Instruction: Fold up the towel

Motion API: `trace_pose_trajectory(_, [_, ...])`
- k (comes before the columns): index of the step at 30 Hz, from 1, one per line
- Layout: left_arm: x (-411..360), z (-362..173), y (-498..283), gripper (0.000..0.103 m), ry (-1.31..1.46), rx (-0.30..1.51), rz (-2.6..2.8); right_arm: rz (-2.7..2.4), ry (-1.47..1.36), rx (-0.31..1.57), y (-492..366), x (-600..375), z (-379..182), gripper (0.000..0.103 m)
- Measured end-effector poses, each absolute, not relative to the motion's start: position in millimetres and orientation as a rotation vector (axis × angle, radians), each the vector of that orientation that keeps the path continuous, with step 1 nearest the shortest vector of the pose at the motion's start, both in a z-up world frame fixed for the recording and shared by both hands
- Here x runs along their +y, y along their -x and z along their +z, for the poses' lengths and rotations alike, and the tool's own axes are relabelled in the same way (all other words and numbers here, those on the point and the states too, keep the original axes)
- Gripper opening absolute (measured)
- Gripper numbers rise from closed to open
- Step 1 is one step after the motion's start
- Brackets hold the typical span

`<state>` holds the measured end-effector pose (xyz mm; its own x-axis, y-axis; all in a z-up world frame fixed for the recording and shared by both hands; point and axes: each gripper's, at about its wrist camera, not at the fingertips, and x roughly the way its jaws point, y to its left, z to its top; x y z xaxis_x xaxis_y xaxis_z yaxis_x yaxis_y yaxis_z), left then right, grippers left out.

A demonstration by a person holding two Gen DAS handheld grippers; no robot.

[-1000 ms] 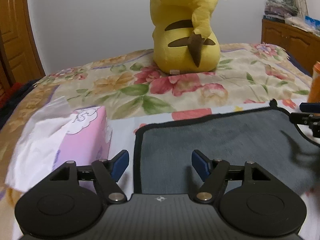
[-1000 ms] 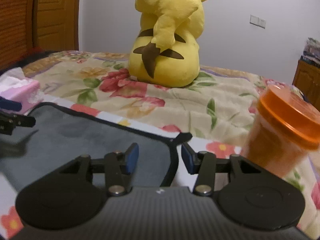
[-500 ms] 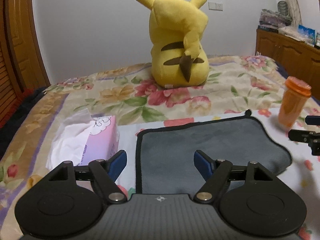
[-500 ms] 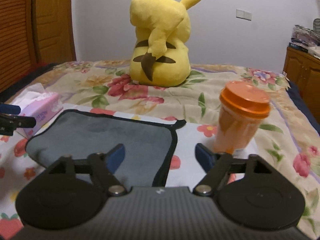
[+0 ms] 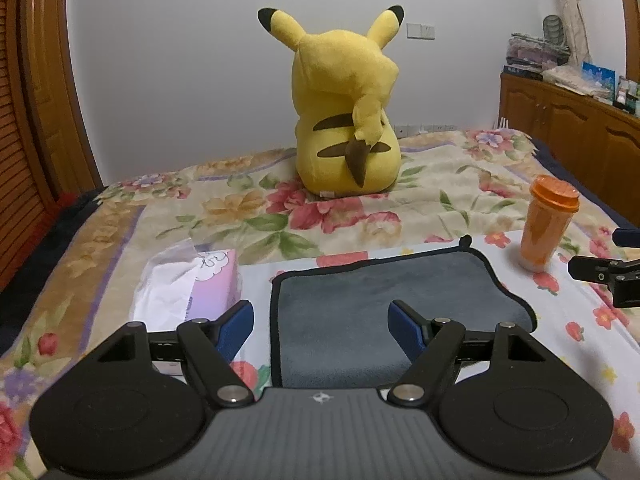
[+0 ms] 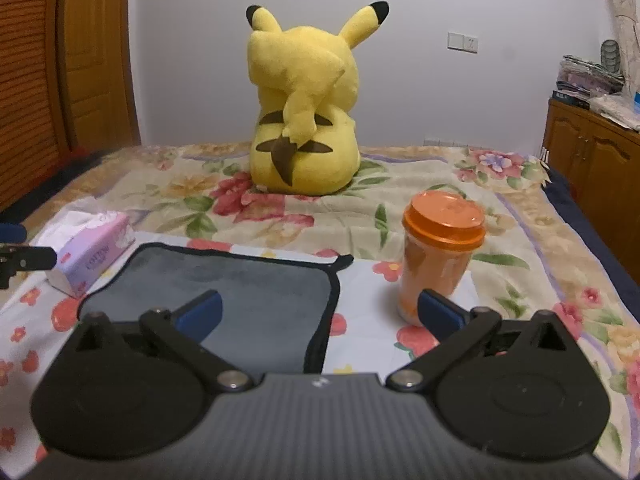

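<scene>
A grey towel [image 5: 380, 300] with a black border lies folded on the flowered bedspread; it also shows in the right wrist view [image 6: 248, 292]. My left gripper [image 5: 322, 322] is open and empty, held above the towel's near left part. My right gripper [image 6: 318, 310] is open and empty above the towel's right edge. The right gripper's tip shows at the right edge of the left wrist view [image 5: 608, 276], and the left gripper's tip at the left edge of the right wrist view [image 6: 24, 258].
A pink tissue box [image 5: 204, 284] [image 6: 92, 248] sits left of the towel. An orange lidded cup [image 5: 546, 222] [image 6: 438, 252] stands right of it. A big yellow plush [image 5: 346, 116] [image 6: 304, 100] sits farther back. A wooden cabinet [image 5: 580, 120] stands right of the bed.
Both grippers have pulled back and up from the towel. The right gripper has opened wide. The towel stays folded on the bed.
</scene>
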<state>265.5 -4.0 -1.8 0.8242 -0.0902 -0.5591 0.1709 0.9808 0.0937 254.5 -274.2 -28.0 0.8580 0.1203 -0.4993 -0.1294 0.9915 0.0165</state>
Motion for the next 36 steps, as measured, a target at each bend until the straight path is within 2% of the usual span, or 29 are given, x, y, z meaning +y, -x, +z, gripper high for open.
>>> trace_pose_trajectory(13, [-7.3, 26.5, -225.9, 0.078, -0.152, 0.564, -0.156, 0.135, 0.051, 0.549, -221.3, -272.1, -11.8, 0.103])
trace_pose_trajectory(15, [-8.8, 31.4, -217.1, 0.08, -0.156, 0.558, -0.158, 0.13, 0.056, 0.551, -216.2, -270.9, -7.3, 0.103])
trace_pose_trajectory(17, [-9.3, 37.7, -207.2, 0.09, -0.155, 0.546, -0.16, 0.136, 0.045, 0.545, -209.3, -270.4, -0.5, 0.103])
trace_pose_trajectory(21, [-9.5, 53.7, -186.3, 0.092, -0.147, 0.526, -0.168, 0.141, 0.041, 0.528, -193.7, -268.2, 14.7, 0.103])
trace_pose_trajectory(25, [-8.9, 71.2, -165.2, 0.103, -0.132, 0.506, -0.168, 0.135, 0.041, 0.511, -176.5, -268.1, 29.4, 0.103])
trace_pose_trajectory(36, [-12.5, 102.7, -112.3, 0.103, -0.137, 0.478, -0.161, 0.138, 0.016, 0.477, -130.2, -268.7, 56.1, 0.103])
